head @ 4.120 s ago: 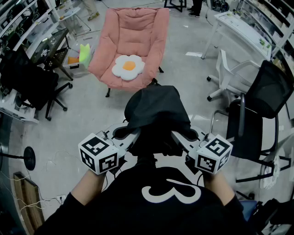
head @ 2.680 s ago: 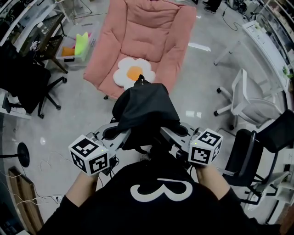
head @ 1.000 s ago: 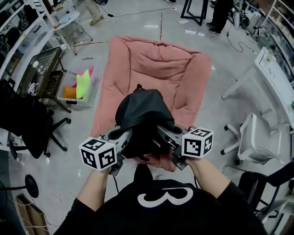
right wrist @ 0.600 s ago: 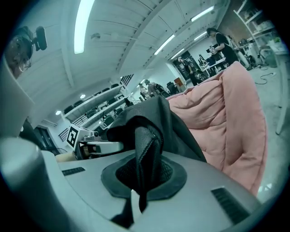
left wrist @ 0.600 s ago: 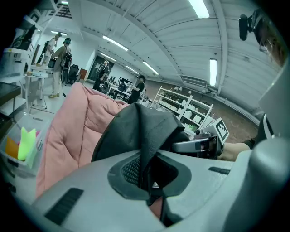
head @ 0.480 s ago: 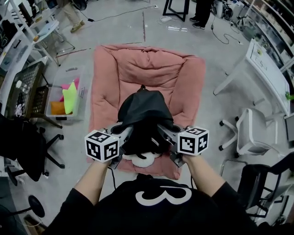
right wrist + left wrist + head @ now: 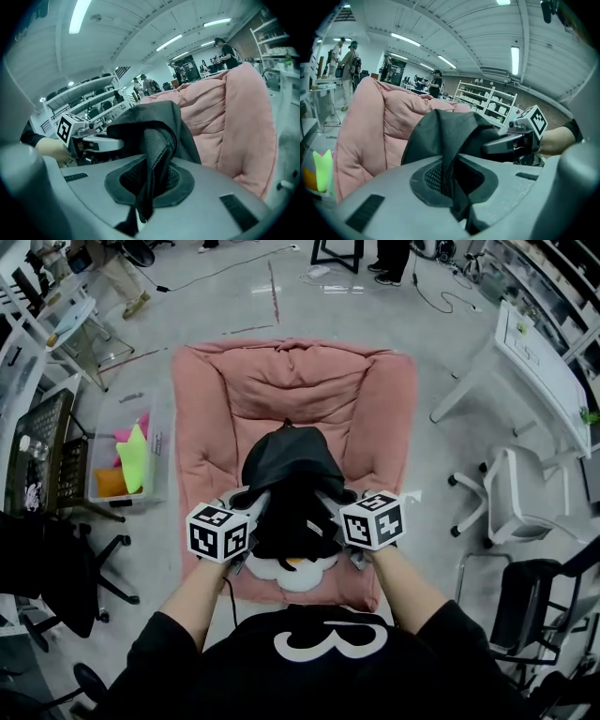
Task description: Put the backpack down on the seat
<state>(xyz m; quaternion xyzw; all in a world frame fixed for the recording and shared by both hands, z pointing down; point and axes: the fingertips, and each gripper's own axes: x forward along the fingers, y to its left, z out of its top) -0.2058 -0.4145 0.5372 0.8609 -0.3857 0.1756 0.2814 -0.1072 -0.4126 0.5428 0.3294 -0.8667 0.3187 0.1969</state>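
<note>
The pink padded chair fills the middle of the head view, with its seat directly below the person. The black backpack hangs over the middle of that seat. From above it cannot be told whether its bottom touches the padding. A white flower-shaped cushion with a yellow centre lies at the seat's front edge, partly under the bag. The left gripper and right gripper flank the bag, 1 on each side. Each gripper view shows its jaws clenched on a fold of the bag's black fabric. The step in hand looks like the lowering onto the seat. The next move likely calls for bringing both grippers down together until the seat bears the weight, then releasing both jaws without letting the bag tip forward.
</note>
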